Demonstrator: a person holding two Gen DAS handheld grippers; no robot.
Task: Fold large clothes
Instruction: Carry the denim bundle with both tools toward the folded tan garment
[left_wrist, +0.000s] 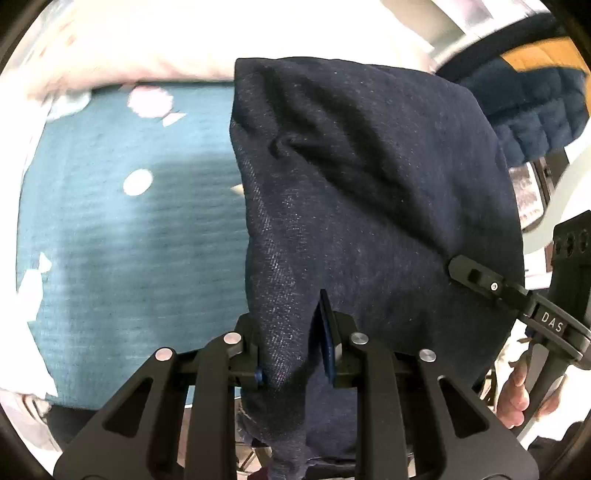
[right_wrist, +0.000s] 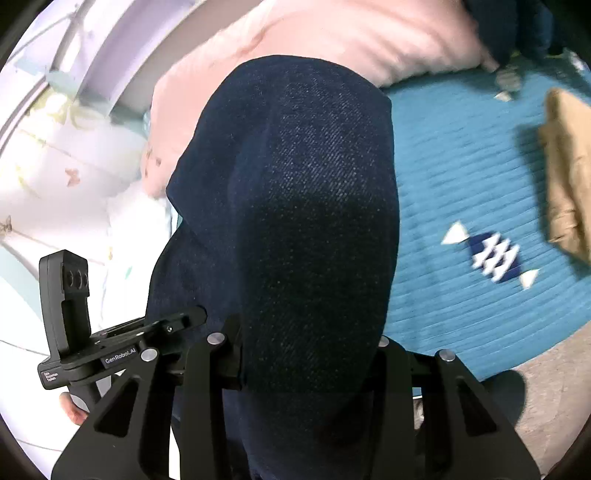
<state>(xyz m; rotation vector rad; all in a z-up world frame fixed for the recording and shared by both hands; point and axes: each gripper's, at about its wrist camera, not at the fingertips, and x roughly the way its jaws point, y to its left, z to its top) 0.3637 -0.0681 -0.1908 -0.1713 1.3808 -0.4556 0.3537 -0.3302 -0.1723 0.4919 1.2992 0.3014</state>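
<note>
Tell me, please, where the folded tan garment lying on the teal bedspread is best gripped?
Probably at the edge of the folded tan garment that faces the open teal bedspread, coming in low from that side. It lies flat with bare cover beside it there; its far part runs out of view.

A teal bedspread (right_wrist: 461, 177) patterned with white and navy candy shapes (right_wrist: 491, 256) covers a bed, with a pink pillow (right_wrist: 332, 40) at its far edge and a folded tan cloth (right_wrist: 569, 173) lying on it.
</note>
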